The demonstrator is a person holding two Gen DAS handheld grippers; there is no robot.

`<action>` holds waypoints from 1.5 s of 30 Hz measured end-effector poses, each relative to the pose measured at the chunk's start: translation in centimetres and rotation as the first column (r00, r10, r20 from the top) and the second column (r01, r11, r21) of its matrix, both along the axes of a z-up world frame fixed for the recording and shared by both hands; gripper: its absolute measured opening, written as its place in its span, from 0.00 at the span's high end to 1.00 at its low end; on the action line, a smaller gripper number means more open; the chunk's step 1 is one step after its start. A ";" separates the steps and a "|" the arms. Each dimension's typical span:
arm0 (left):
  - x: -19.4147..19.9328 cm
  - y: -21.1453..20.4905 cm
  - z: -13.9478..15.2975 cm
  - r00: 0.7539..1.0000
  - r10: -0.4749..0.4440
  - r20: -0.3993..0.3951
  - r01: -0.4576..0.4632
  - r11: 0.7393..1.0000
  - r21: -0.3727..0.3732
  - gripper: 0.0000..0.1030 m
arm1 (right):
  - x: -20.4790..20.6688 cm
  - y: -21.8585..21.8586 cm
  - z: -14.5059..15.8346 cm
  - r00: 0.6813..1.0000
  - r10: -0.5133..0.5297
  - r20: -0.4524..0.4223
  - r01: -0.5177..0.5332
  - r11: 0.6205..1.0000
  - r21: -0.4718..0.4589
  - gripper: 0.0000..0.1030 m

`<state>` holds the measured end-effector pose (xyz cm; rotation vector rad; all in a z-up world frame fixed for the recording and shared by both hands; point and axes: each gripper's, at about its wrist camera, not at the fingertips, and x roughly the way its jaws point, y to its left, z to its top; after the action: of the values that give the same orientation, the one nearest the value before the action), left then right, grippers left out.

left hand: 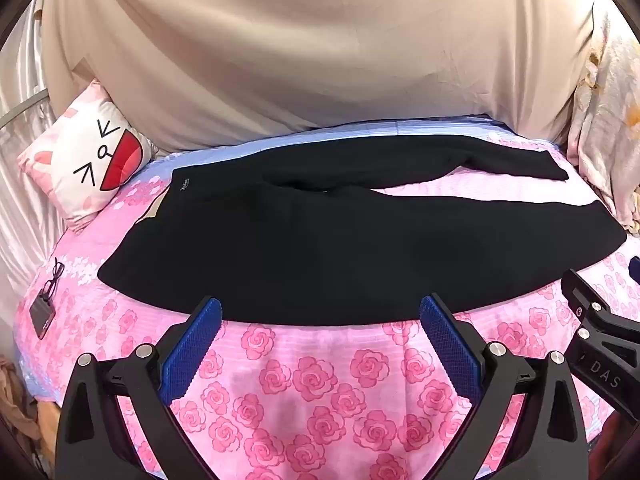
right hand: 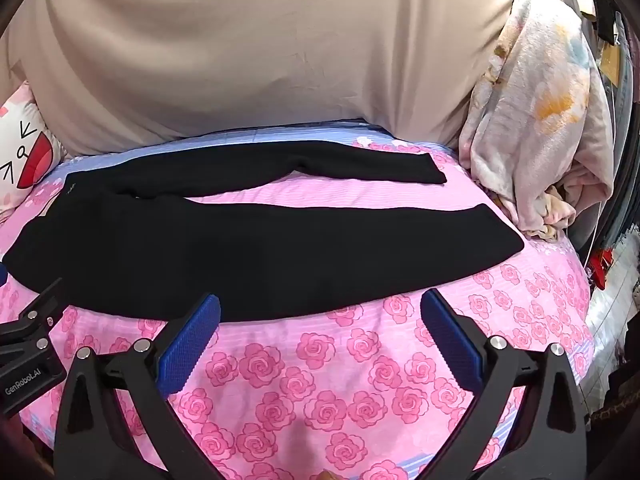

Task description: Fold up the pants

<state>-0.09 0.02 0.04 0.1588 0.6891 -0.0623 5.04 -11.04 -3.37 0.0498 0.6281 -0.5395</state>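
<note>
Black pants lie flat on a pink rose-print sheet, waist to the left, two legs spread apart to the right. They also show in the right wrist view. My left gripper is open and empty, hovering at the pants' near edge by the waist half. My right gripper is open and empty, at the near edge of the near leg. The right gripper's body shows at the right of the left wrist view.
A cat-face cushion sits at the back left. A beige sheet hangs behind the bed. A crumpled floral blanket lies at the right. A dark badge holder with cord lies on the sheet at the left.
</note>
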 end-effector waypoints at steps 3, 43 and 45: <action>-0.2 -0.1 0.0 1.000 -0.001 -0.001 0.001 1.000 0.008 0.05 | -0.1 0.0 0.1 1.000 0.000 0.008 0.000 1.000 -0.011 0.05; 1.4 -0.1 -1.3 0.999 -0.001 -0.052 0.002 1.000 0.019 0.05 | 0.4 -0.5 -1.5 1.000 0.006 -0.020 -0.005 1.000 0.018 0.05; 1.4 -0.1 -1.3 0.999 -0.003 -0.054 0.004 1.000 0.018 0.05 | 0.4 -0.5 -1.5 1.000 0.007 -0.020 -0.006 1.000 0.018 0.05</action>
<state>1.35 -0.12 -1.30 0.1760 0.7433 -0.0637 5.47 -11.53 -4.87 0.0588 0.6527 -0.5289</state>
